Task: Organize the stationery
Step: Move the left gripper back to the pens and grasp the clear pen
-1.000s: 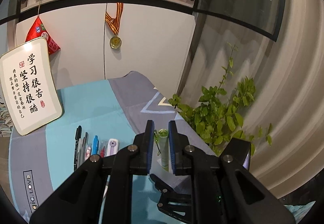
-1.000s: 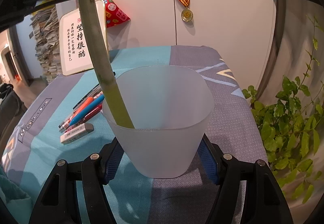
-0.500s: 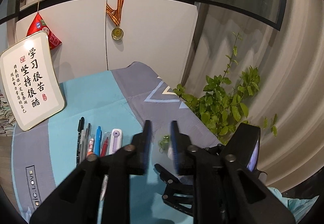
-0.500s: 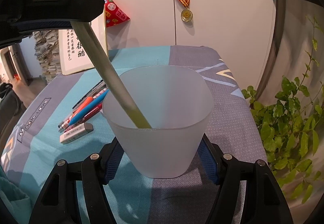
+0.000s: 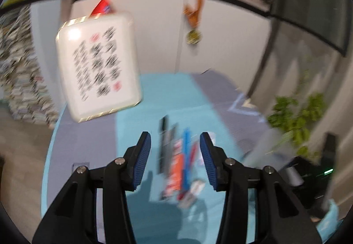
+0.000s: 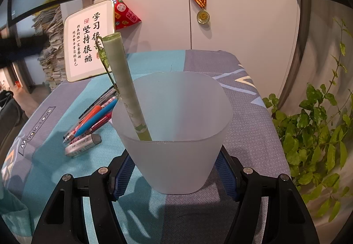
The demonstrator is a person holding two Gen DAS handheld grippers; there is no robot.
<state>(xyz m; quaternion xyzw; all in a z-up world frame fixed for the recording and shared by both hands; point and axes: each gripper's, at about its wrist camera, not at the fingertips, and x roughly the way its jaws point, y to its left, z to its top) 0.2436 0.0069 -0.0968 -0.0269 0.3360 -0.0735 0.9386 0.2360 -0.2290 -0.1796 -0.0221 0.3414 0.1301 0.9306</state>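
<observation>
My right gripper (image 6: 175,174) is shut on a frosted white cup (image 6: 174,133) that stands on the table. A green pen (image 6: 123,85) leans inside the cup, its top sticking out to the left. My left gripper (image 5: 175,160) is open and empty, held above a row of pens (image 5: 178,155) and an eraser (image 5: 192,193) on the teal cloth; that view is blurred. The same pens (image 6: 94,116) and eraser (image 6: 83,144) lie left of the cup in the right wrist view.
A framed calligraphy sign (image 6: 88,54) leans at the back left of the table. A leafy plant (image 6: 313,129) stands off the table's right edge. Cabinet doors with a hanging medal (image 6: 203,15) are behind. Paper stacks (image 6: 53,45) are at far left.
My left gripper let go of the green pen, which now leans in the cup. The gripper opened wide and swung left, over the row of pens. The right gripper stayed put.
</observation>
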